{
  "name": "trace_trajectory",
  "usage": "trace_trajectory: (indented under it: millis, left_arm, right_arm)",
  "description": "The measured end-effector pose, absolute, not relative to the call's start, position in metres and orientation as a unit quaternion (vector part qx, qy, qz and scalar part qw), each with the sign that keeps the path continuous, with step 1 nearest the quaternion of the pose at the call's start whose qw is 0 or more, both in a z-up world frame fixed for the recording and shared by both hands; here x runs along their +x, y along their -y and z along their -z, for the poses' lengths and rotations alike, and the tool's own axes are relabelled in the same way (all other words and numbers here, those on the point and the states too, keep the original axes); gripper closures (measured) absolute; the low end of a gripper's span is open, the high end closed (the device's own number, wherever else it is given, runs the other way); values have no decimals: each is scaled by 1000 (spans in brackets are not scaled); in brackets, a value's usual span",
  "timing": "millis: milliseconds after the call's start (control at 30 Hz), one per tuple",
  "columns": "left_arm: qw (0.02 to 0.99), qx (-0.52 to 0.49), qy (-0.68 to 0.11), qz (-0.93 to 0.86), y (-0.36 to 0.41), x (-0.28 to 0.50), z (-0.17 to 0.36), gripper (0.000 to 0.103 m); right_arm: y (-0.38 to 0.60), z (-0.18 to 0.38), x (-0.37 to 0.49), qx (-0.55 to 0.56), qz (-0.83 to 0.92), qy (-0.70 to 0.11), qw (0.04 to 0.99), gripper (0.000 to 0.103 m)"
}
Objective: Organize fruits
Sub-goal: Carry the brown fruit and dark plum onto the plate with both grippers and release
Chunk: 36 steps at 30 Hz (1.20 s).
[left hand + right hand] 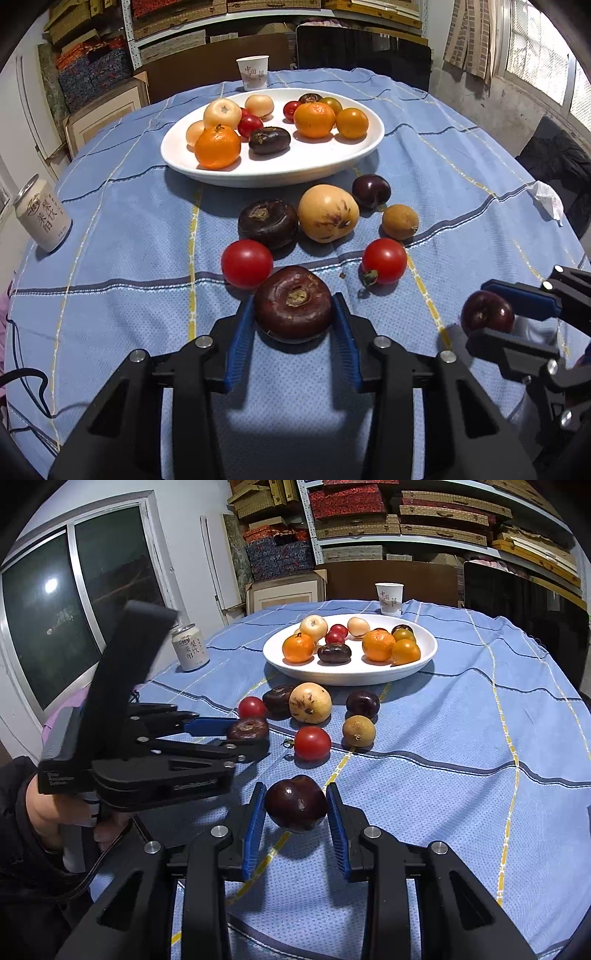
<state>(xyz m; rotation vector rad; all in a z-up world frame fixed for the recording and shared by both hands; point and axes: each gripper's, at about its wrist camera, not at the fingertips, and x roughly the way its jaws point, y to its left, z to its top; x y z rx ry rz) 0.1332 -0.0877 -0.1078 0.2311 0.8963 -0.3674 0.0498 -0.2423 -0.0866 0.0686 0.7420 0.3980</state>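
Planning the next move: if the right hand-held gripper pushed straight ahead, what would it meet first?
Probably the red tomato just ahead, though depth is unclear. The right hand-held gripper already grips a dark plum.

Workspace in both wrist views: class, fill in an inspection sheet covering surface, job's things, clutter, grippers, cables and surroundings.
Surface: round table under a blue checked tablecloth.
Job's things: white plate holding oranges, tomatoes, pale and dark fruits; six loose fruits in front of it, including two red tomatoes.
Clutter: drink can, paper cup, crumpled tissue.
Grippers: left gripper shut on water chestnut; right gripper shut on dark plum.
Cables: black cable at the table's left edge.
Surroundings: shelves of boxes, window.
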Motion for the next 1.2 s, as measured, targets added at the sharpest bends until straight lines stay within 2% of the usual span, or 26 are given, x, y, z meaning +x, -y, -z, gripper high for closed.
trace_trajectory:
  millis: [233, 433, 733, 933, 1200]
  left_arm:
    - [886, 101, -415, 181, 68, 110, 93, 62]
    - [900, 84, -381, 193, 49, 102, 52, 62]
    - [907, 91, -354, 207, 61, 161, -2, 62]
    - [890, 100, -394, 209, 92, 236, 12, 62]
    - [871, 87, -435, 214, 110, 288, 48, 61]
  right_arm:
    - [244, 86, 51, 36, -188, -361, 913, 70]
    - [252, 79, 61, 53, -172, -372, 910, 70]
    - [253, -15, 118, -14, -155, -306, 939, 70]
    - [258, -28, 204, -38, -129, -316, 939, 70]
    - [254, 16, 294, -5, -149, -367, 918, 69]
